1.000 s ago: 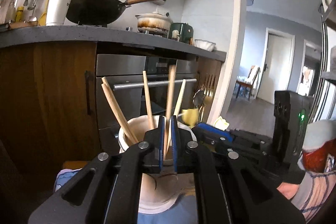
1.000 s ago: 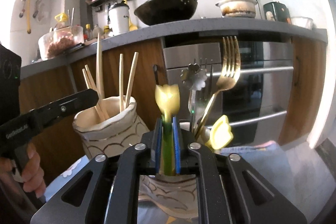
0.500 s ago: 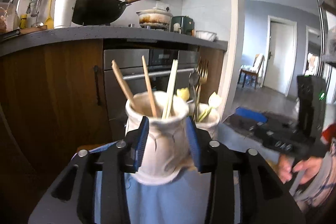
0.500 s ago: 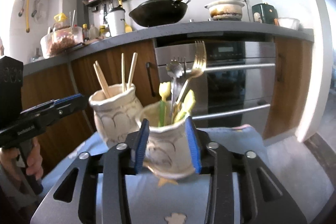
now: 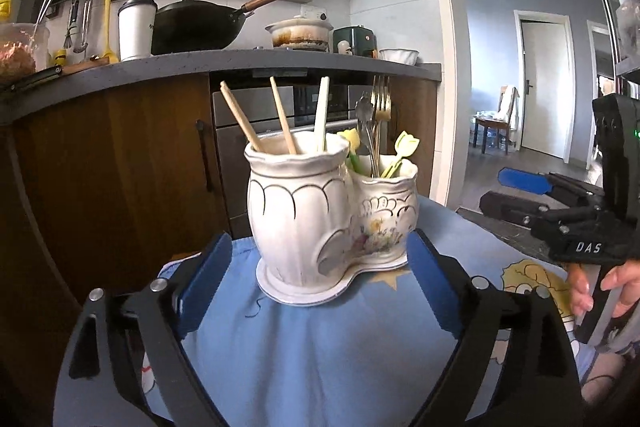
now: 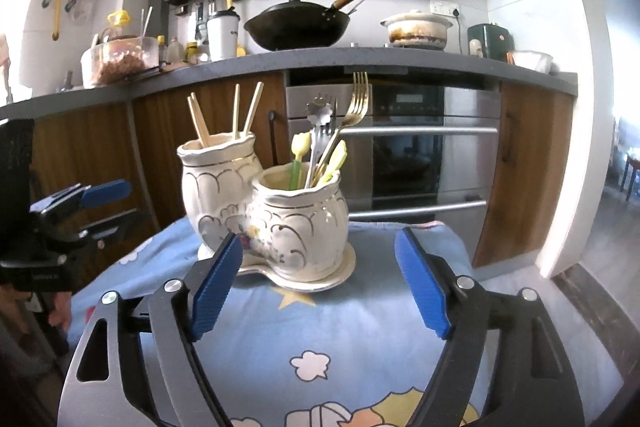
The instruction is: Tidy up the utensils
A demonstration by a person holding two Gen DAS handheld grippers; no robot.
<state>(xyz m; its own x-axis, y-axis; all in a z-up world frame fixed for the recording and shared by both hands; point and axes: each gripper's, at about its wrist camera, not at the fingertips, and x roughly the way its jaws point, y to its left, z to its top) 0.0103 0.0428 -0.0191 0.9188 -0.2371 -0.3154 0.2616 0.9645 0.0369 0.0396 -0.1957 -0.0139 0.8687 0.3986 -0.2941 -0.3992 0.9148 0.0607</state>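
Left wrist view showed the left gripper (image 5: 316, 279) nearest the lens, its blue pads spread wide and holding nothing, the double ceramic holder (image 5: 328, 211) standing between and just beyond them on the blue cloth (image 5: 320, 347), untouched. Right wrist view showed the right gripper (image 6: 320, 287) likewise spread wide and empty, its pads clear of the holder's base. With every utensil seemingly housed, the step in hand looked like a clean retreat: that wanted both tools drawn straight back, level, pads kept apart, so nothing clipped the saucer rim or dragged the cloth. Farther in, the chopsticks (image 5: 280, 119) leaned in the taller pot, while the gold fork (image 6: 352, 115) and tulip-topped picks (image 6: 300, 155) stood in the shorter one. Beyond stood the oven (image 6: 420, 147) and the counter.
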